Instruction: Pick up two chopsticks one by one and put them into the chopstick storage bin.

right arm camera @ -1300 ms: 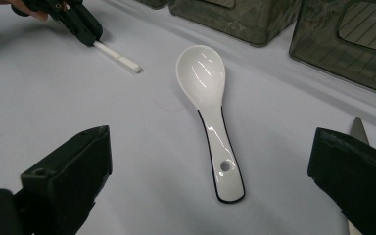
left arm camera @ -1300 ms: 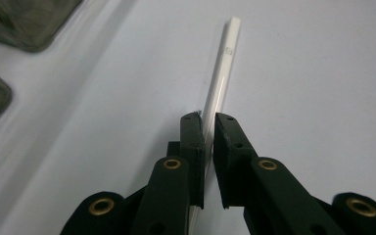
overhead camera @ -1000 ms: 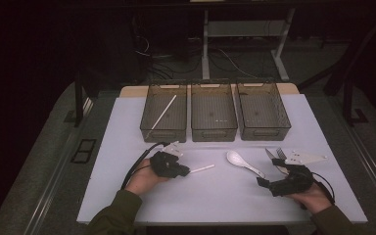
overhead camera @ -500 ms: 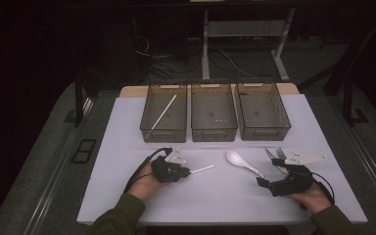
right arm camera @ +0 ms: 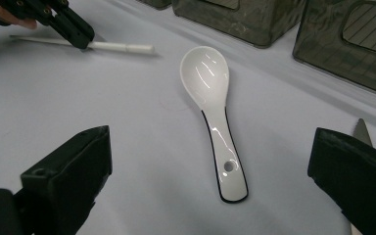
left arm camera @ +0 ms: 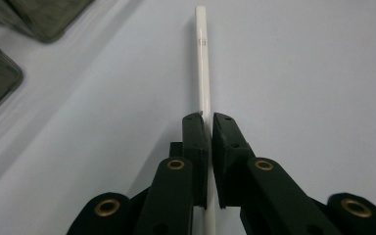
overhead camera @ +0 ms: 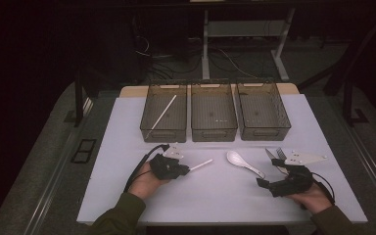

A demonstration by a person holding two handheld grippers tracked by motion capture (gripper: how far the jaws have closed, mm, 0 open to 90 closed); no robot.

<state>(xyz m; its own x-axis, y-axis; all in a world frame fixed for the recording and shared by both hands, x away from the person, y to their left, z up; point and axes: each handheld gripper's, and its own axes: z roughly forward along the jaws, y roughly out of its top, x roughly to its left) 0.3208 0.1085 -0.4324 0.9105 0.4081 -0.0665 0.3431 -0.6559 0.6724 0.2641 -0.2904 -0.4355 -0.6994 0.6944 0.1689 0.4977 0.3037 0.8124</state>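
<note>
chopstick (left arm camera: 203, 73) print mark, left gripper view

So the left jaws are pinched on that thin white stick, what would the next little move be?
Probably a short lift. The left gripper has its jaws shut on the thin white stick, which lies flat on the white table. The left-hand dark mesh bin already holds a similar white stick, so raising it clear seems the likely first step.

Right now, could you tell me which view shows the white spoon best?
The right gripper view: the white spoon lies close, bowl to handle hole. The high view shows it small on the table.
</note>
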